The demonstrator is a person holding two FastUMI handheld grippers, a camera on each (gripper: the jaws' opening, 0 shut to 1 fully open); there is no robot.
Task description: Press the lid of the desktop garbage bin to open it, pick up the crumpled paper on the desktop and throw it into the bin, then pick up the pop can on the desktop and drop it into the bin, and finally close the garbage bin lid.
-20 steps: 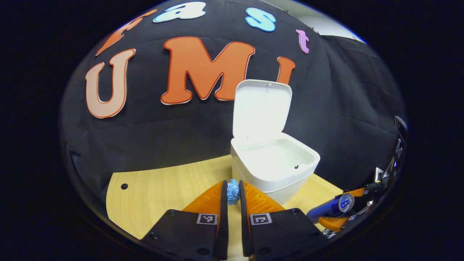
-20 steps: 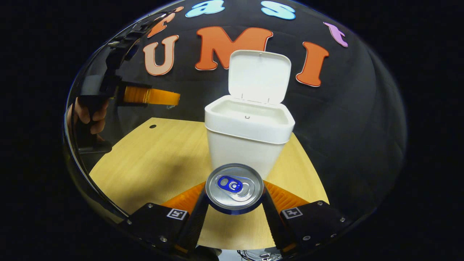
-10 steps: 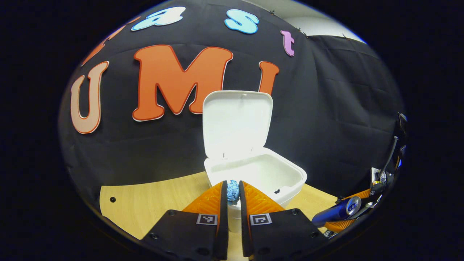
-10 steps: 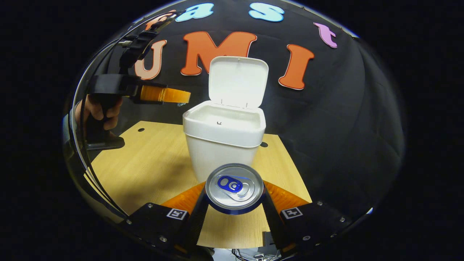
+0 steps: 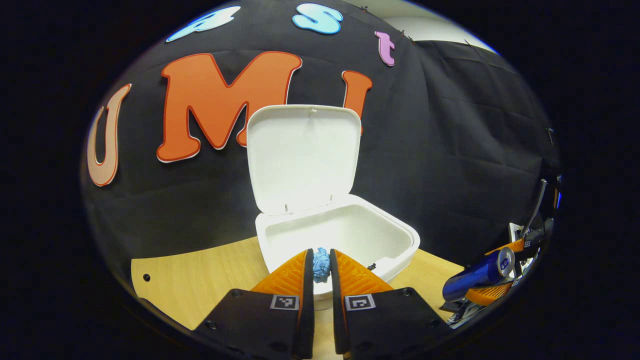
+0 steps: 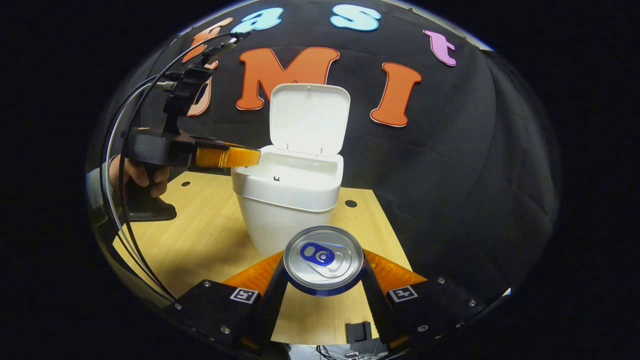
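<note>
Left gripper view: my left gripper pinches the crumpled paper, light and springy, at the open bin; my right gripper clamps the thin-walled pop can by its sides.

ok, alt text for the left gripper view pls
The left tool is shut on a crumpled blue paper, held at the near rim of a white garbage bin whose lid stands open. At far right, the other tool grips a blue pop can above the wooden desktop.
</note>
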